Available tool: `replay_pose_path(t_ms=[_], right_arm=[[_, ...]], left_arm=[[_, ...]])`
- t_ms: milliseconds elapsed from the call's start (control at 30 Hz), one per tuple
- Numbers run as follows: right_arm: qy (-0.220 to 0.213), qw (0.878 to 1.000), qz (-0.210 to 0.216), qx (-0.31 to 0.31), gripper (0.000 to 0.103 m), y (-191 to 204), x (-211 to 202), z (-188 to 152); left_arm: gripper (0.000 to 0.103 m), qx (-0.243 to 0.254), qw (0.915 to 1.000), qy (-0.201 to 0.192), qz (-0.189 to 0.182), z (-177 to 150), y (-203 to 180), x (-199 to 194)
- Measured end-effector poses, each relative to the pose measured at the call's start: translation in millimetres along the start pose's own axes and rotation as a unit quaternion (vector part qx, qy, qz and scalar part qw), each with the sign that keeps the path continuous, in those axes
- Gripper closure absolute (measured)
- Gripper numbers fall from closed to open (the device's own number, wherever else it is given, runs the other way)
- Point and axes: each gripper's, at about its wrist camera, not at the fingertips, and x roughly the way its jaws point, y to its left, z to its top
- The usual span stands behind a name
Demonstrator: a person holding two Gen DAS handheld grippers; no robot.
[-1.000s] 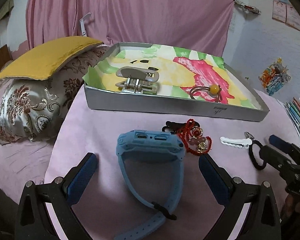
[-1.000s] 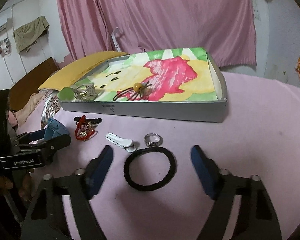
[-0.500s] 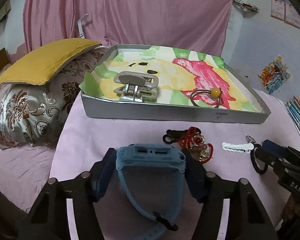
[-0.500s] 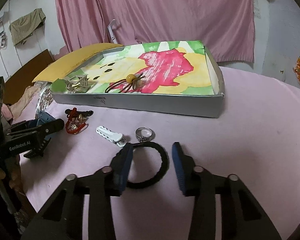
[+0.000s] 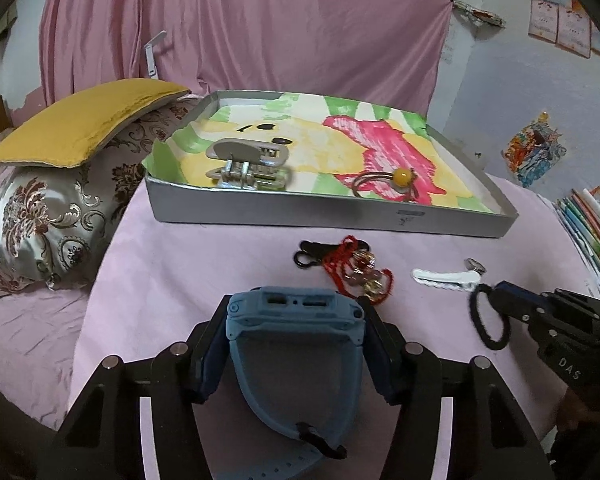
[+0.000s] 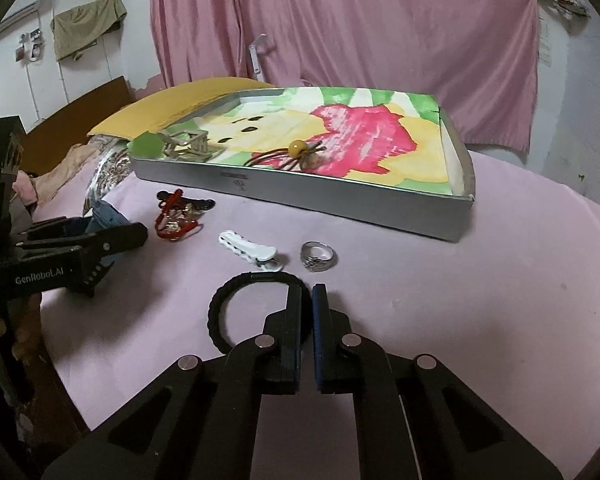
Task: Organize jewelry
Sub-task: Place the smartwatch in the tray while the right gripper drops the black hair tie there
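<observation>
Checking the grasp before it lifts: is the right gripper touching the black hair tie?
Touching. In the right wrist view the right gripper has its fingers pinched shut on the near side of the black hair tie, whose loop sticks out to their left.

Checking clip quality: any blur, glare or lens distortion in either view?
Left wrist view: black hair tie smeared by motion blur, tray edge bowed by fisheye, dark corners. Right wrist view: sharp, ring crisp, same bowing and dark corners; dim, even light, no glare.

Both wrist views look down, close, sharing the tray (image 5: 452, 228).
</observation>
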Motion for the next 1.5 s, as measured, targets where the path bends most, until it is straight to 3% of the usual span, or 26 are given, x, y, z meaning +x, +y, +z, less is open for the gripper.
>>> replay_pose_path(t_ms=[300,533,800,967,1200,1500], right_arm=[[-0.068,0.998,-0.002,-0.009,0.098,3.1,-30.6,4.0],[-0.118,0.993,-0.003,-0.009,0.098,0.7,-47.3,13.7],[-0.24,0.971,-0.016,-0.017,0.098,6.4,-68.2,39.6],[-0.277,0.961,-0.019,-0.001,0.098,3.2,-60.7,56.5],[-0.28,0.959,-0.029,0.023,0.098,-11.4,-35.6,78.0],[-0.24,0.969,-0.043,0.044,0.098,-24.3,0.8,91.9]], left_arm=[[0.047,-0.006,0.9988,-0.031,-0.036,-9.8,-9.7,-13.3],[0.047,-0.027,0.9962,-0.071,-0.043,3.0,-15.4,-23.2],[0.047,-0.042,0.9891,-0.137,-0.033,34.8,-23.0,-32.7],[0.047,-0.051,0.9841,-0.169,-0.018,57.1,-23.2,-28.1],[0.047,-0.045,0.9814,-0.187,-0.006,90.3,-22.6,-9.0],[0.047,-0.046,0.9892,-0.139,-0.01,113.0,-24.2,34.6]])
